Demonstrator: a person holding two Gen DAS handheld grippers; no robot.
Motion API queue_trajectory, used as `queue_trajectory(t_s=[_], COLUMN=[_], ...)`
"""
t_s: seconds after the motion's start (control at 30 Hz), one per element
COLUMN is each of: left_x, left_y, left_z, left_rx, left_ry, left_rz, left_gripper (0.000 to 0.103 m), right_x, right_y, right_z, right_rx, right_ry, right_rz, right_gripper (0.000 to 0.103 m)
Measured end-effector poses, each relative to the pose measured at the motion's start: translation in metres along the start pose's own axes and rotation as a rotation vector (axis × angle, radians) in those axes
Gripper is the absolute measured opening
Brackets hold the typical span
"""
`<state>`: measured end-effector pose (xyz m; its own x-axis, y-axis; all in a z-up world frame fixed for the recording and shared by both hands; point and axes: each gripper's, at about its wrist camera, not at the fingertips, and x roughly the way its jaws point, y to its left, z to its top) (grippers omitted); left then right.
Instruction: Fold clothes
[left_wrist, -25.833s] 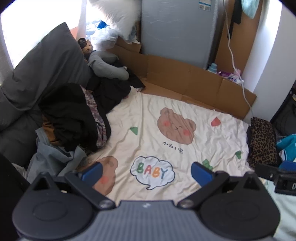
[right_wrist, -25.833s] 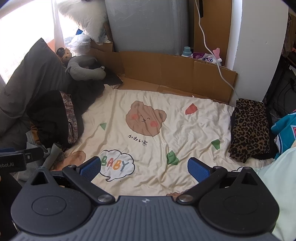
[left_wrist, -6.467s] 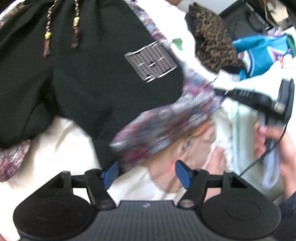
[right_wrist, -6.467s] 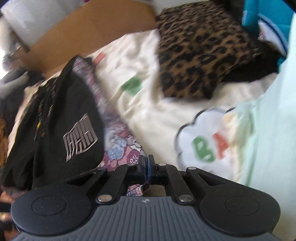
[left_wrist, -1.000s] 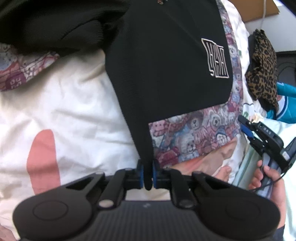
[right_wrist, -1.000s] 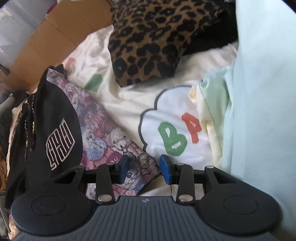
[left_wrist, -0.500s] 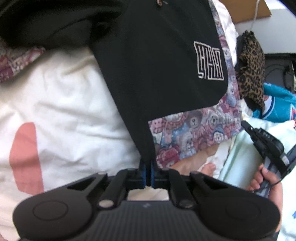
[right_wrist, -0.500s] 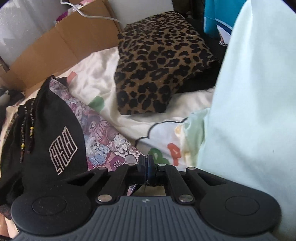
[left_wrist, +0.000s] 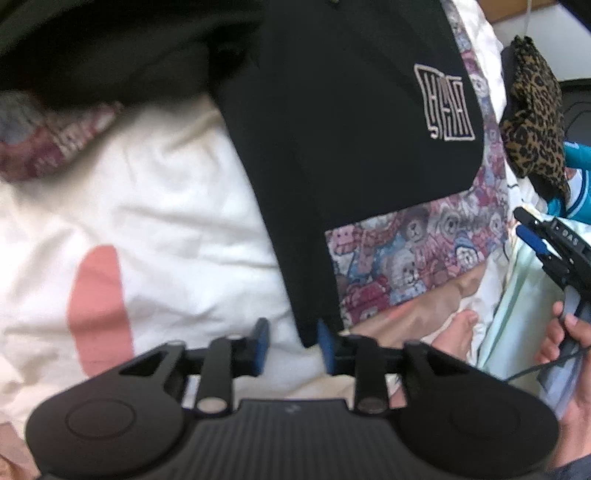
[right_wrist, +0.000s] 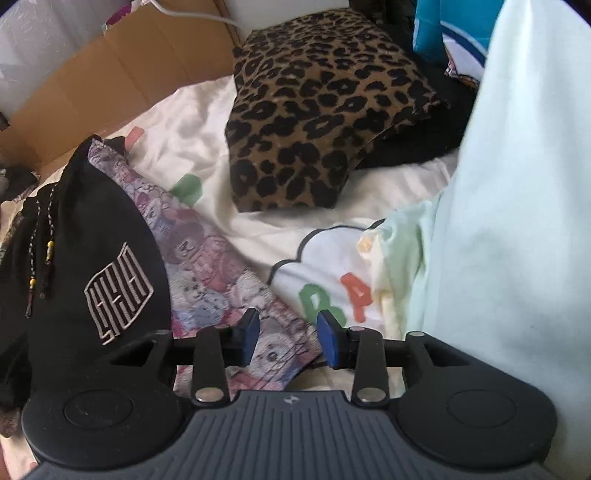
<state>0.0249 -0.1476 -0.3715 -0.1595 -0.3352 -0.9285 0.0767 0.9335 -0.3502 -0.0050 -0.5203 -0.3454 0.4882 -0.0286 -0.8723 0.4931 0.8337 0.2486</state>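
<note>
Bare cream blanket (left_wrist: 177, 206) left of the black shorts (left_wrist: 351, 147); leopard-print bundle (right_wrist: 317, 110), perhaps folded, crowding the right.

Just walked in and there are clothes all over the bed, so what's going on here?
A person is folding clothes with a handheld gripper in each hand. The black shorts with bear-print panels lie spread on the cream cartoon blanket. The left gripper and the right gripper sit at their hem corners, both opening and no longer pinching. A folded leopard-print garment lies nearby.

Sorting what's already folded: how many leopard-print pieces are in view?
1. The leopard-print piece lies folded on the bed sheet, beyond the BABY cloud, right of the black garment. Others may be hidden beneath it.
</note>
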Motion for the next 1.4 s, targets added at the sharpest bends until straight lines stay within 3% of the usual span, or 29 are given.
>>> queue_trajectory(t_s=[0.07,0.1,0.4,0.63,0.7,0.77,0.87,1.03,1.23,1.4], left_x=[-0.012,-0.019,-0.104,-0.17,-0.183,-0.195,-0.215,-0.252,-0.289,-0.288], left_y=[0.001,0.001,0.004,0.011,0.019,0.026,0.029,0.034,0.046,0.072], left_z=[0.002,0.004,0.031,0.049,0.056,0.064,0.073,0.085,0.09,0.109], left_rx=[0.009,0.015,0.02,0.122,0.067,0.024,0.056,0.101,0.197,0.161], left_ry=[-0.038,-0.055,-0.202,-0.301,-0.291,-0.274,-0.293,-0.339,-0.367,-0.375], left_rz=[0.03,0.038,0.058,0.085,0.078,0.084,0.115,0.14,0.176,0.211], left_gripper=[0.053,0.054,0.054,0.06,0.06,0.06,0.06,0.06,0.066,0.066], right_x=[-0.006,-0.011,-0.104,-0.177,-0.193,-0.206,-0.226,-0.243,-0.233,-0.204], right_y=[0.011,0.017,0.071,0.12,0.142,0.169,0.203,0.244,0.269,0.279], right_z=[0.007,0.012,0.066,0.099,0.103,0.104,0.1,0.085,0.053,0.018], right_rx=[-0.016,-0.028,-0.092,-0.133,-0.165,-0.235,-0.289,-0.262,-0.156,-0.09], right_ry=[0.021,0.028,-0.012,-0.015,0.001,0.031,0.058,0.078,0.099,0.122], right_rz=[0.031,0.033,0.125,0.177,0.179,0.191,0.212,0.246,0.278,0.34], right_gripper=[0.042,0.042,0.043,0.046,0.046,0.046,0.046,0.046,0.046,0.046])
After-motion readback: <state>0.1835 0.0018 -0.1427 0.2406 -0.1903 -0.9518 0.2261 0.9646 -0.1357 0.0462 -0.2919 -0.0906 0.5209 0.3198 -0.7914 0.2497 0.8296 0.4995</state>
